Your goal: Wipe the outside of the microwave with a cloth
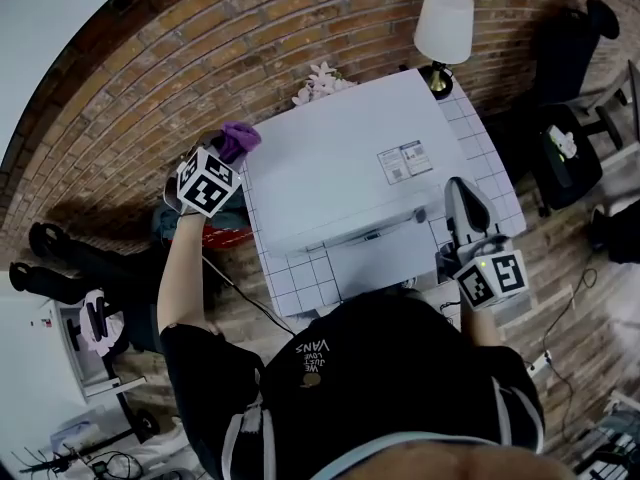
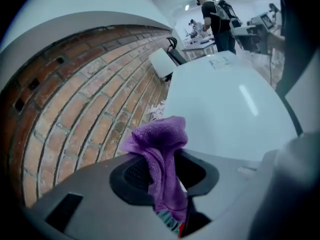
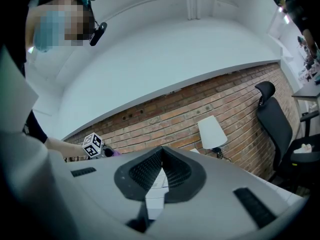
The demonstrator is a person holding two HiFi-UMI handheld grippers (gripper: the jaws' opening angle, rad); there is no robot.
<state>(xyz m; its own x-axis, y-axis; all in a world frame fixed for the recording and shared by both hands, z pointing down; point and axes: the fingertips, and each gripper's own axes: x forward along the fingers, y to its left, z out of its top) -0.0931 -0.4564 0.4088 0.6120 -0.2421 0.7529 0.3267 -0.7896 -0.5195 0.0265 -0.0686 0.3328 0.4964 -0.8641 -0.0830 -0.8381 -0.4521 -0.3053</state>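
Note:
The white microwave (image 1: 340,173) stands on a white tiled table (image 1: 492,173); its top (image 2: 225,104) fills the right of the left gripper view. A purple cloth (image 1: 239,139) (image 2: 161,156) is pinched in my left gripper (image 1: 228,155) (image 2: 167,184), which is shut on it. The cloth's bunched end rests at the microwave's back left corner. My right gripper (image 1: 458,190) (image 3: 162,151) hovers beside the microwave's right side, over the table. It is shut, its pads meet at the tips, and it holds nothing.
A lamp with a white shade (image 1: 443,23) (image 3: 212,131) stands at the table's back right corner. Pale flowers (image 1: 322,80) lie behind the microwave against the brick wall (image 2: 85,109). Black office chairs (image 1: 565,58) (image 3: 272,124) are to the right. People stand far off (image 2: 217,19).

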